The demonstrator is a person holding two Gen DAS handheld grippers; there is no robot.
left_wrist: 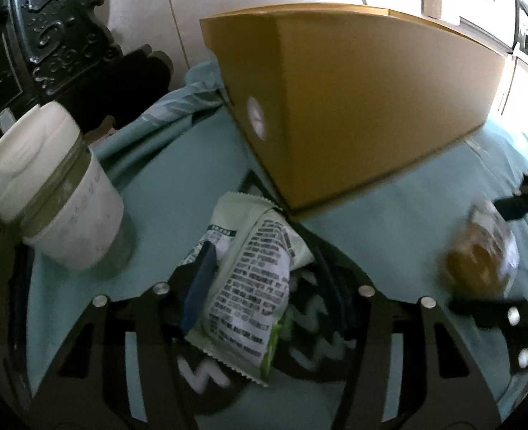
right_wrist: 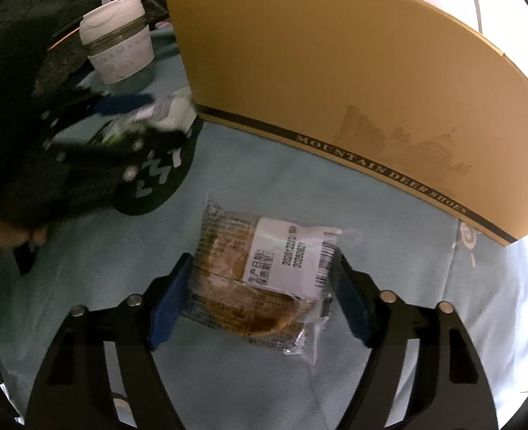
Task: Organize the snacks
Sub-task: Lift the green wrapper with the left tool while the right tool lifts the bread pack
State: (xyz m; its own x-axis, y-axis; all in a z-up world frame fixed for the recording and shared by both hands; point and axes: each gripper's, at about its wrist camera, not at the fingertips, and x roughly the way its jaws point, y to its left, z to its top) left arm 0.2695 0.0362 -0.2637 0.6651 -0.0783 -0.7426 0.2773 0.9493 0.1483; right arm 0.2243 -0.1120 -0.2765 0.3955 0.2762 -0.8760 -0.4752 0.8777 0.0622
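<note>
My left gripper point(left_wrist: 260, 279) is shut on a pale green snack packet point(left_wrist: 246, 279) with black print, held just above the teal cloth in front of the yellow shoe box point(left_wrist: 353, 107). In the right wrist view the left gripper point(right_wrist: 135, 118) shows at the left with the green packet point(right_wrist: 163, 111). My right gripper point(right_wrist: 260, 286) stands around a clear-wrapped round pastry point(right_wrist: 249, 286) with a white label, lying on the cloth; the blue pads point(right_wrist: 167, 308) touch or nearly touch its sides. The pastry point(left_wrist: 479, 254) appears blurred at the right of the left wrist view.
A white-lidded jar point(left_wrist: 52, 186) stands on the cloth at the left, also in the right wrist view point(right_wrist: 119, 46). A black round mat with white zigzags point(right_wrist: 156, 179) lies under the left gripper. Dark carved furniture point(left_wrist: 49, 28) is behind.
</note>
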